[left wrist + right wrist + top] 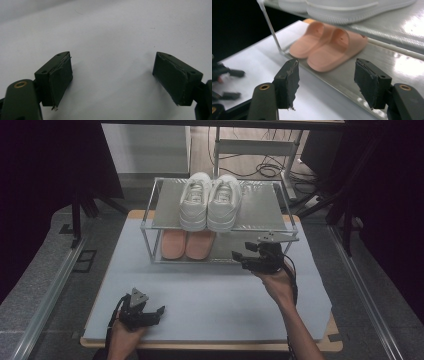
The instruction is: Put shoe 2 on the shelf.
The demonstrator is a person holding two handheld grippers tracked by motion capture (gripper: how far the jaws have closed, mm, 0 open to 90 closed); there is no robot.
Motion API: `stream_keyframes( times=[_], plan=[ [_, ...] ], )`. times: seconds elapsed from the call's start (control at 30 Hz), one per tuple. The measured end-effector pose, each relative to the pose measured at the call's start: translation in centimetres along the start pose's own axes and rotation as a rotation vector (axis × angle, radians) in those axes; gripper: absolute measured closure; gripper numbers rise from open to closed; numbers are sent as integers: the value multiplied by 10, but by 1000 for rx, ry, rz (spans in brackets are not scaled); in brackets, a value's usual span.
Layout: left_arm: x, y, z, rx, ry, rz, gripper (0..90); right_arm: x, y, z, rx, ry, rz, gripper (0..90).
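Right gripper (pixel 245 256): jaws spread wide, nothing between them, hovering at the front right of the rack (pixel 280 233), level with its lower shelf.
Pink slippers (pixel 325 47): side by side on the lower shelf, left half of it; in the right gripper view they sit just beyond the open jaws, the nearer one's end almost centred in the gap, not touched.
White sneakers (pixel 210 201): a pair on the upper shelf, directly above the slippers.
Left gripper (pixel 150 314): jaws parted and empty, low over the white table cover (pixel 210 295) near the front left edge, well apart from the rack.
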State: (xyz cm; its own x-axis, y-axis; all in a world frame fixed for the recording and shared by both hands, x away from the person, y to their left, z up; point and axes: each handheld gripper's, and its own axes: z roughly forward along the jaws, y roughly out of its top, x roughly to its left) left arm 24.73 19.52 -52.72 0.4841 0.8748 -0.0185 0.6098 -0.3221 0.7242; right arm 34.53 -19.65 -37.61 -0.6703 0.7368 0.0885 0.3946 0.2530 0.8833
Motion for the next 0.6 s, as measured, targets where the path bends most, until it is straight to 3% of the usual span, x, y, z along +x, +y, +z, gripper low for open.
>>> stream_keyframes(
  times=[0.6],
  plan=[
    [0,0,0,1,0,2,160,-5,-33,-18,58,-16,-35,223]
  ],
)
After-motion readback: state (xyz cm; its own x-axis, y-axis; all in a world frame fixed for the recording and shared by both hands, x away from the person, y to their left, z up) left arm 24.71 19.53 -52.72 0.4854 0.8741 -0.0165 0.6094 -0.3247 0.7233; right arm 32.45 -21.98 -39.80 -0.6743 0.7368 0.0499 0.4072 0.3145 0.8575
